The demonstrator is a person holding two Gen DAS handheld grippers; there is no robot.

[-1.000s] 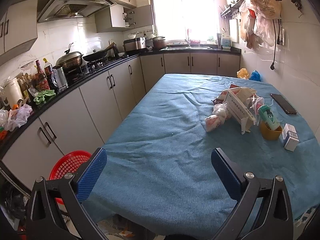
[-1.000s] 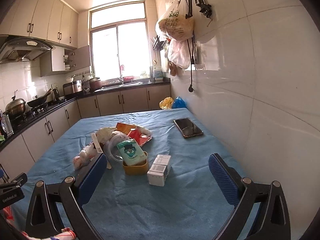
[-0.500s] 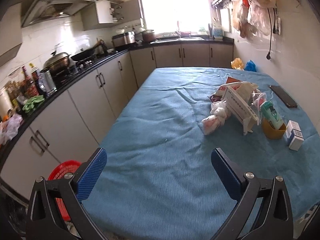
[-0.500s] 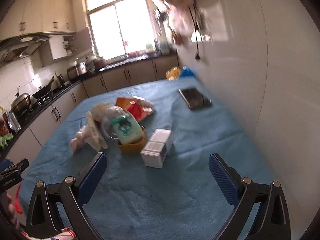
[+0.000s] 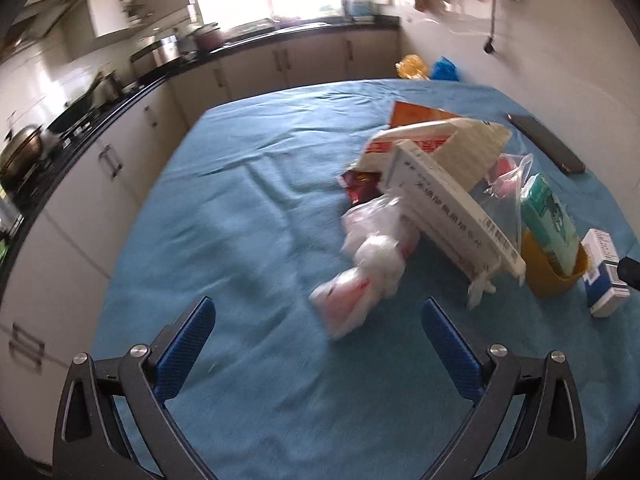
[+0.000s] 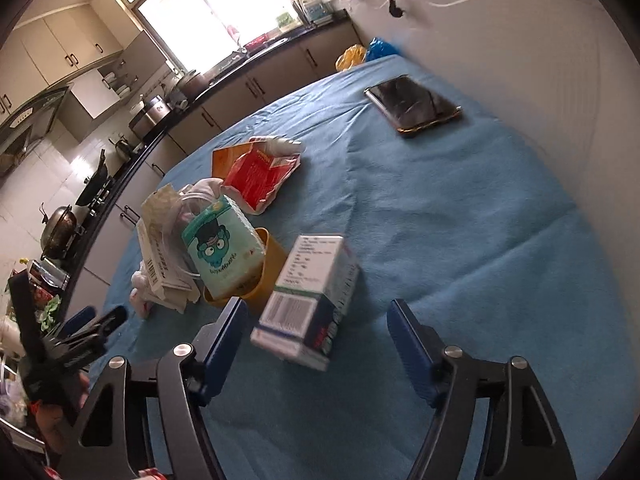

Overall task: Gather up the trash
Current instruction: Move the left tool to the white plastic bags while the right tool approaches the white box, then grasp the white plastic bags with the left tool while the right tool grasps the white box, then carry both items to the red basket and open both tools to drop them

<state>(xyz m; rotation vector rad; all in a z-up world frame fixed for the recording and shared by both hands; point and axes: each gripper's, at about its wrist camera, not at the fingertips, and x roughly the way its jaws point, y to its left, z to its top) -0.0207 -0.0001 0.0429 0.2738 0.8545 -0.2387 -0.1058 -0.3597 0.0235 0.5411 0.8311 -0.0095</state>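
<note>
A blue-clothed table (image 5: 248,240) holds a pile of trash. In the left wrist view a crumpled white and red plastic bag (image 5: 360,276) lies just ahead of my left gripper (image 5: 318,318), which is open and empty. Behind the bag lean a long white carton (image 5: 448,216) and a yellow cup (image 5: 552,276) holding a teal tissue pack (image 5: 548,220). In the right wrist view a small white and blue box (image 6: 312,280) stands between the jaws of my right gripper (image 6: 316,316). Those jaws are closing, with a gap still showing beside the box.
A black phone (image 6: 412,104) lies near the white wall on the right. A red packet (image 6: 260,172) lies behind the cup. Yellow and blue bags (image 5: 424,68) sit past the table's far end. A counter (image 5: 80,136) with pots and cabinets runs along the left.
Both grippers have come forward and down toward the trash pile. The right jaws have narrowed and now straddle the small box. The red basket has left the left wrist view.
</note>
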